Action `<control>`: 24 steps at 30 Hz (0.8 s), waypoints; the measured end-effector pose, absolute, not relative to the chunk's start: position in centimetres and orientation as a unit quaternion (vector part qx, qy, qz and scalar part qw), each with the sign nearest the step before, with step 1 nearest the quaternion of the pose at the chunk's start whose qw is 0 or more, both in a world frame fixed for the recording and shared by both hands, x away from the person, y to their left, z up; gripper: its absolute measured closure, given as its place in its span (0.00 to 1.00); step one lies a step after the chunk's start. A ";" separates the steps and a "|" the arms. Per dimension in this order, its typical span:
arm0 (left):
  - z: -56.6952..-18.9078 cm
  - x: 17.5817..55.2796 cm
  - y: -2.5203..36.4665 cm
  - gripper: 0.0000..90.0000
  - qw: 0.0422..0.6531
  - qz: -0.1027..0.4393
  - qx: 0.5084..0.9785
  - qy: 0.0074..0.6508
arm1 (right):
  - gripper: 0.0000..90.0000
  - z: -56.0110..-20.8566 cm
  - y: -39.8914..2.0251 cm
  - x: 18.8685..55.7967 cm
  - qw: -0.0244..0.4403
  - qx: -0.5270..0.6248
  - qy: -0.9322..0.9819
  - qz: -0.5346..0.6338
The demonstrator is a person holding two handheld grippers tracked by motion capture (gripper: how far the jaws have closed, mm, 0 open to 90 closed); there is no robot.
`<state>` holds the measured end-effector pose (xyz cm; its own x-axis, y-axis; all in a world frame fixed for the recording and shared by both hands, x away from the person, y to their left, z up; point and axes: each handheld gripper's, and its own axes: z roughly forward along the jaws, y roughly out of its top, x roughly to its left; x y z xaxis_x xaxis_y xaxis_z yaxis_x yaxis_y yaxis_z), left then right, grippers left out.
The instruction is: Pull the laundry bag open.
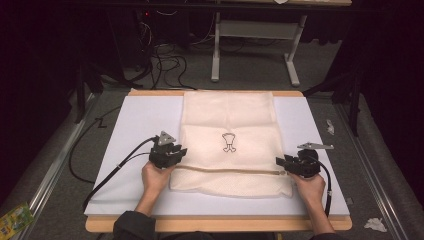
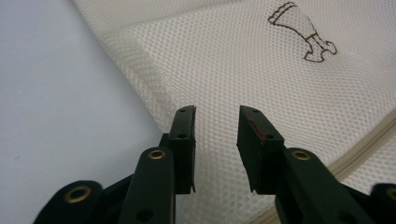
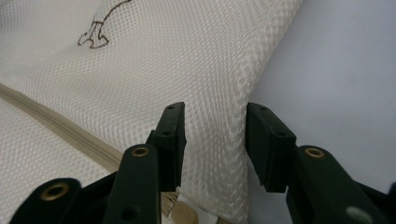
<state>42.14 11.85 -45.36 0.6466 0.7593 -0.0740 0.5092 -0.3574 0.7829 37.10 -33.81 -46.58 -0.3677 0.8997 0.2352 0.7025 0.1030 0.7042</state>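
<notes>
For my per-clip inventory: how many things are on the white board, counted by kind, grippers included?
Mesh bag: 1
Grippers: 2, left gripper and right gripper, each with jaws apart at a side edge of the bag
Total: 3, all on the white board

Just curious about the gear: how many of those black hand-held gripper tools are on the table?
2. The left black two-jaw gripper sits at the left edge of the cream mesh zip bag; the right black two-jaw gripper sits at its right edge, by the zip's end. Both have jaws apart.
</notes>
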 end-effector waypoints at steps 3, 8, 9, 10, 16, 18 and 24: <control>-45.4 41.6 11.6 0.71 0.416 0.150 0.809 0.387 | 0.62 -46.9 -33.8 36.9 0.125 0.550 0.734 0.380; -45.7 40.8 11.0 0.69 0.422 0.143 0.811 0.380 | 0.59 -47.2 -33.8 36.7 0.115 0.547 0.737 0.380; -45.8 40.7 10.8 0.68 0.424 0.141 0.810 0.380 | 0.59 -47.2 -33.7 36.6 0.110 0.549 0.737 0.379; -45.9 40.6 10.7 0.68 0.424 0.140 0.811 0.378 | 0.59 -47.3 -33.6 36.6 0.110 0.548 0.735 0.384; -46.1 40.2 9.8 0.67 0.424 0.132 0.815 0.371 | 0.71 -47.3 -33.4 36.6 0.107 0.549 0.738 0.377; -46.0 40.1 9.4 0.67 0.426 0.134 0.816 0.367 | 0.79 -47.4 -33.4 36.7 0.111 0.543 0.743 0.374; -46.2 40.3 9.2 0.66 0.432 0.121 0.812 0.374 | 0.95 -47.3 -33.4 36.7 0.112 0.532 0.751 0.374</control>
